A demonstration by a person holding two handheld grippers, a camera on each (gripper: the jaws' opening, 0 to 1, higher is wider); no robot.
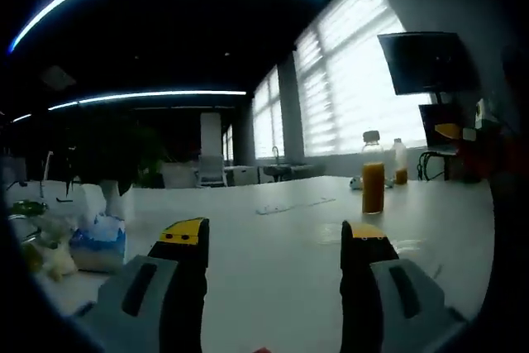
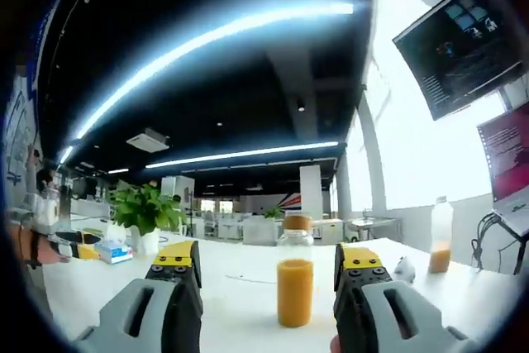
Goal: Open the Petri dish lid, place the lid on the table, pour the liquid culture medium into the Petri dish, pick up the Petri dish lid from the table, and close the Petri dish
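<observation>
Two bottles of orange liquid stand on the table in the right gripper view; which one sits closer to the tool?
The brown-capped bottle standing between the right tool's open jaws. The other bottle, smaller in view, stands far off to the right near the laptop.

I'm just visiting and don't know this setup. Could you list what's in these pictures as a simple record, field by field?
Surface: white table
Left gripper: open, empty, low over the table
Right gripper: open, empty, jaws either side of the near bottle in the picture
Near bottle: upright, capped, part full of orange liquid
Second bottle: further off, less orange liquid
Petri dish: faint clear disc, hard to make out
Plant: potted, far left
Screen: wall-mounted, on
</observation>
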